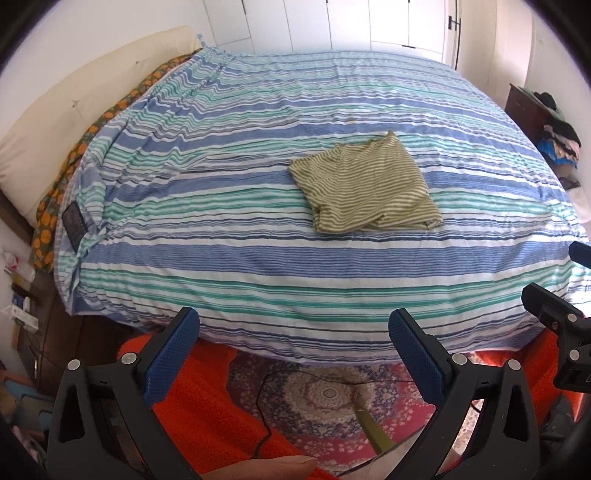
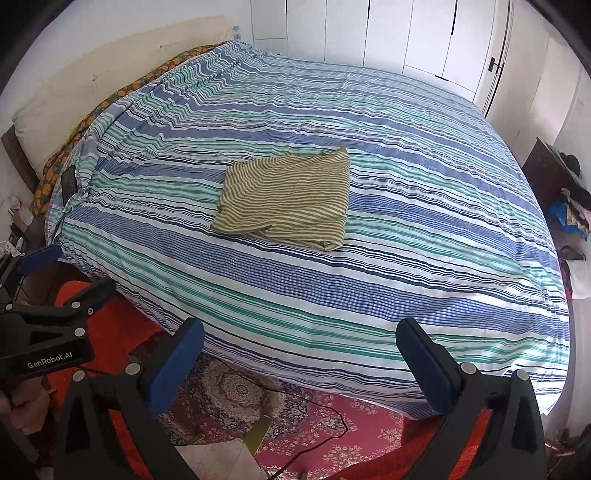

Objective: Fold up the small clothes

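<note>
A small olive-and-cream striped garment [image 1: 364, 186] lies folded into a rough square near the middle of the bed; it also shows in the right wrist view [image 2: 286, 197]. My left gripper [image 1: 294, 325] is open and empty, held back from the bed's near edge above the floor rug. My right gripper [image 2: 300, 334] is open and empty too, also short of the bed's near edge. The right gripper shows at the right edge of the left wrist view [image 1: 554, 317], and the left gripper at the left edge of the right wrist view [image 2: 44, 291].
The bed has a blue, green and white striped cover [image 1: 258, 258]. A cream headboard [image 1: 74, 99] stands at the left. A dark side table with piled clothes [image 1: 554, 136] stands at the right. A patterned rug [image 1: 328, 395] with a black cable lies below. White wardrobe doors [image 2: 406, 33] stand behind.
</note>
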A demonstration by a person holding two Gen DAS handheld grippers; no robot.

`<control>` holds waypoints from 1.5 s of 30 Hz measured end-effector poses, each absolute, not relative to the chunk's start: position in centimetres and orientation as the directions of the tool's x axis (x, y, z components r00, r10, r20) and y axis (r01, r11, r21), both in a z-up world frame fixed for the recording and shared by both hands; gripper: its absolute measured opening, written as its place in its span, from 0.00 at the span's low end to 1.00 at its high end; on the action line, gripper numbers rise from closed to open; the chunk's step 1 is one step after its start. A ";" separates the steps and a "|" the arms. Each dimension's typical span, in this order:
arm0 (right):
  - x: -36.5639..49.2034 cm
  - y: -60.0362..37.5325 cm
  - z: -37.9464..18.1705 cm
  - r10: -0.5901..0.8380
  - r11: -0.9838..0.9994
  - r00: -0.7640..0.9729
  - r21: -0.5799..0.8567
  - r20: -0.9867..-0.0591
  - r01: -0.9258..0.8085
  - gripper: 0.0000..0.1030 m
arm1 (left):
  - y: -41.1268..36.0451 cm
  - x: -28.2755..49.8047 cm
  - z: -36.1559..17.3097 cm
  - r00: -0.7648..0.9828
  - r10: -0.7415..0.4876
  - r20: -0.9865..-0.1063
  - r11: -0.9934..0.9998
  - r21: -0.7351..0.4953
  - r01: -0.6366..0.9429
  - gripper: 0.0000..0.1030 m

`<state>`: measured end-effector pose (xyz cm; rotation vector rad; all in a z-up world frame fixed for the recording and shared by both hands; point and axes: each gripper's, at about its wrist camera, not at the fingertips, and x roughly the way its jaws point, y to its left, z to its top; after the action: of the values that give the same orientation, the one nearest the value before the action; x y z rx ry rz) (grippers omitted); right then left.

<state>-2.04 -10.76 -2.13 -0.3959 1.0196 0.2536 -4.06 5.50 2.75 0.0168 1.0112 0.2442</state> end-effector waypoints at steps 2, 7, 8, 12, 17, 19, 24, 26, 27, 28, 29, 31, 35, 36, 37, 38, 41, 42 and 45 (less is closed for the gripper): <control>-2.2 -10.5 -2.2 0.013 0.896 0.507 -0.215 -0.862 -0.388 0.98 | 5.5 -4.1 2.9 0.506 0.209 -0.837 0.973 0.126 -0.194 0.99; -2.5 -10.1 -2.2 0.005 0.892 0.500 -0.223 -0.866 -0.393 0.97 | 5.3 -4.0 3.0 0.511 0.220 -0.831 0.972 0.142 -0.187 0.99; -2.5 -10.0 -2.1 0.003 0.892 0.501 -0.224 -0.866 -0.392 0.97 | 5.3 -4.0 2.9 0.509 0.217 -0.833 0.973 0.139 -0.186 0.99; -2.5 -9.8 -1.5 -0.005 0.892 0.513 -0.236 -0.859 -0.386 0.97 | 5.5 -3.8 2.8 0.508 0.208 -0.836 0.974 0.127 -0.190 0.99; -2.4 -10.0 -1.2 -0.014 0.896 0.520 -0.241 -0.854 -0.372 0.97 | 5.3 -3.4 2.6 0.502 0.192 -0.843 0.976 0.112 -0.184 0.99; -2.3 -10.1 -1.2 -0.021 0.897 0.523 -0.247 -0.852 -0.366 0.97 | 5.3 -3.4 2.7 0.504 0.191 -0.842 0.977 0.111 -0.184 0.99; -2.2 -10.1 -1.0 -0.018 0.901 0.528 -0.243 -0.849 -0.360 0.97 | 5.3 -3.4 2.9 0.511 0.197 -0.837 0.976 0.117 -0.185 0.99; -2.2 -10.1 -1.0 -0.016 0.901 0.526 -0.240 -0.851 -0.362 0.97 | 5.3 -3.4 2.9 0.510 0.199 -0.837 0.975 0.118 -0.186 0.99; -2.2 -10.1 -1.1 -0.015 0.900 0.523 -0.239 -0.852 -0.364 0.97 | 5.3 -3.5 2.8 0.509 0.200 -0.837 0.975 0.119 -0.187 0.99; -2.3 -10.1 -1.1 -0.014 0.900 0.521 -0.237 -0.853 -0.365 0.97 | 5.3 -3.5 2.8 0.509 0.200 -0.837 0.975 0.119 -0.188 0.99; -2.3 -10.0 -1.2 -0.013 0.900 0.519 -0.236 -0.854 -0.366 0.97 | 5.3 -3.5 2.8 0.509 0.201 -0.837 0.975 0.120 -0.188 0.99; -2.3 -10.1 -1.2 -0.012 0.900 0.518 -0.235 -0.855 -0.367 0.98 | 5.3 -3.5 2.9 0.509 0.205 -0.836 0.974 0.122 -0.191 0.99; -2.3 -10.1 -1.3 -0.010 0.901 0.516 -0.231 -0.857 -0.366 0.98 | 5.3 -3.5 2.9 0.509 0.207 -0.835 0.974 0.125 -0.191 0.99; -2.3 -10.2 -1.3 -0.009 0.902 0.516 -0.230 -0.857 -0.366 0.98 | 5.3 -3.5 2.9 0.509 0.207 -0.835 0.974 0.125 -0.191 0.99; -2.3 -10.2 -1.3 -0.009 0.902 0.515 -0.230 -0.857 -0.366 0.98 | 5.3 -3.5 2.9 0.509 0.207 -0.835 0.974 0.125 -0.191 0.99; -2.3 -10.2 -1.3 -0.010 0.902 0.516 -0.230 -0.857 -0.365 0.98 | 5.3 -3.5 2.9 0.509 0.207 -0.835 0.974 0.125 -0.191 0.99; -2.3 -10.2 -1.4 -0.011 0.903 0.516 -0.231 -0.856 -0.363 0.98 | 5.3 -3.5 2.8 0.509 0.209 -0.835 0.973 0.126 -0.192 0.99; -2.4 -10.2 -1.4 -0.012 0.903 0.515 -0.230 -0.857 -0.362 0.98 | 5.4 -3.5 2.8 0.509 0.209 -0.835 0.973 0.126 -0.193 0.99; -2.3 -10.2 -1.5 -0.011 0.904 0.513 -0.227 -0.858 -0.361 0.98 | 5.3 -3.7 2.9 0.514 0.213 -0.831 0.972 0.127 -0.197 0.99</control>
<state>-2.34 -10.23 -1.53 -0.4063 1.0173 0.2179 -3.67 5.32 2.91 0.0175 1.0010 0.2460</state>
